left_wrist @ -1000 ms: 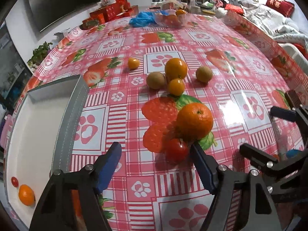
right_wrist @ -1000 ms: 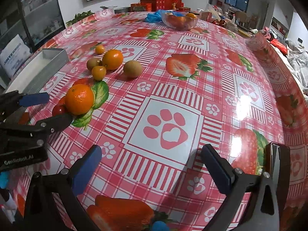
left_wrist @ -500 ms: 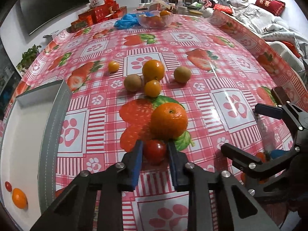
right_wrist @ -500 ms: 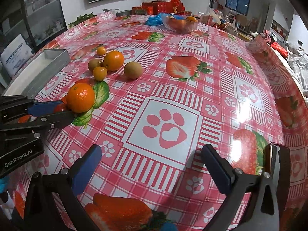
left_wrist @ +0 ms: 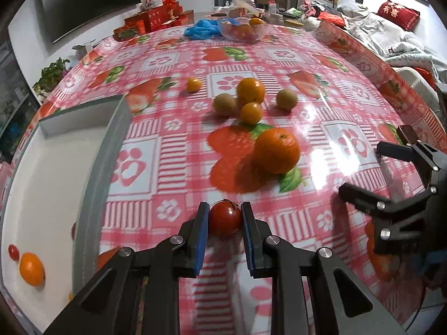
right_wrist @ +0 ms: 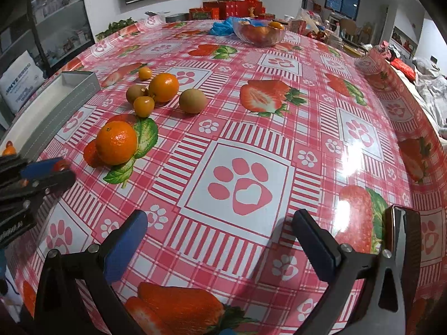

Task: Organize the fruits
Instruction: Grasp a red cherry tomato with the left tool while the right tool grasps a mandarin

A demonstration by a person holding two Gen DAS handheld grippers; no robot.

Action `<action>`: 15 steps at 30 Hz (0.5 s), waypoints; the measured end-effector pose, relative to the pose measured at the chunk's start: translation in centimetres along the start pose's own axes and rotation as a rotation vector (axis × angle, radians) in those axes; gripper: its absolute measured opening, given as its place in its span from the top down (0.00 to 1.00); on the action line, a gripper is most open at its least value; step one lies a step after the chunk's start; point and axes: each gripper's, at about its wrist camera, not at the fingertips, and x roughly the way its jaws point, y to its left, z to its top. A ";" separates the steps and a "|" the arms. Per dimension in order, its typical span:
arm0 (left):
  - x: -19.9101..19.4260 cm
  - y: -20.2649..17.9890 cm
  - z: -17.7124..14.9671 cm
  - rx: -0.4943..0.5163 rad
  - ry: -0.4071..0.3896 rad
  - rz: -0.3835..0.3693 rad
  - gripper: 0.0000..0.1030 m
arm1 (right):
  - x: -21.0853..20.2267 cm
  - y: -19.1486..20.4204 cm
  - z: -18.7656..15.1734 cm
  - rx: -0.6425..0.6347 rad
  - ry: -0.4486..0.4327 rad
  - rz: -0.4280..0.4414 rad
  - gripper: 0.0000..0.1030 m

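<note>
My left gripper (left_wrist: 224, 217) is shut on a red cherry tomato (left_wrist: 225, 220), held just above the tablecloth. A large orange (left_wrist: 276, 150) lies just beyond it. Farther off are two kiwis (left_wrist: 225, 104), another orange (left_wrist: 250, 90) and two small kumquats (left_wrist: 251, 112). The grey tray (left_wrist: 97, 173) at the left holds a small orange (left_wrist: 31, 269) and a cherry tomato (left_wrist: 13, 251). My right gripper (right_wrist: 220, 240) is open and empty over the paw-print cloth; it also shows in the left wrist view (left_wrist: 363, 167).
A glass bowl of fruit (right_wrist: 259, 32) and a blue bag (right_wrist: 222, 28) stand at the far end, with red boxes (left_wrist: 156, 19) behind. A dark phone-like object (right_wrist: 402, 231) lies by my right finger. The table edge curves away on the right.
My left gripper moved onto the cherry tomato beside the large orange, shut on it, and drew it back toward me. The right gripper has stayed open and almost still.
</note>
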 end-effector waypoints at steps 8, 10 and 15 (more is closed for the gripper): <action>-0.8 1.0 -1.6 -0.018 -0.012 0.022 0.76 | 0.7 4.9 1.3 -0.102 0.000 0.034 0.00; -1.0 1.2 -1.8 -0.029 -0.011 0.024 0.76 | 1.3 5.7 2.0 -0.106 0.011 0.064 0.00; -1.4 2.0 -2.6 -0.048 -0.008 0.028 0.76 | 2.4 7.0 3.8 -0.113 0.013 0.076 0.00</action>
